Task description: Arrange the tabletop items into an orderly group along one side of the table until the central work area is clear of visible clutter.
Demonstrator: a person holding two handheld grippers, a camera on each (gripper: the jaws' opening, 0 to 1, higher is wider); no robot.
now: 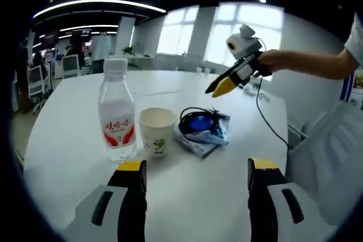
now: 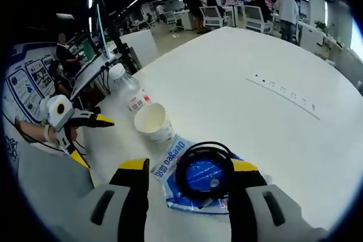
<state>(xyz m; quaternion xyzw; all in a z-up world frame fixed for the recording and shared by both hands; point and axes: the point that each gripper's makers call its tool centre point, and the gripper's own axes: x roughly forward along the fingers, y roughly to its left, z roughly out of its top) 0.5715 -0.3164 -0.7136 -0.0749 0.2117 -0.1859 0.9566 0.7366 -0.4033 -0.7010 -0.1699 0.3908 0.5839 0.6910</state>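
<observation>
Looking along both tools, I read the scene like this.

Left gripper: my jaws stand wide apart over bare white table, gripping nothing and touching none of the items.

Right gripper: my jaws are spread, straddling the blue packet with its black cable coil; I cannot tell whether the tips touch it. From the left gripper view it hangs in the air above the table, held by a hand.

Water bottle: upright, just beside the paper cup.

Paper cup: upright, between bottle and packet.

Packet: lying flat, just beside the cup.

Group: all three near one table edge.
</observation>
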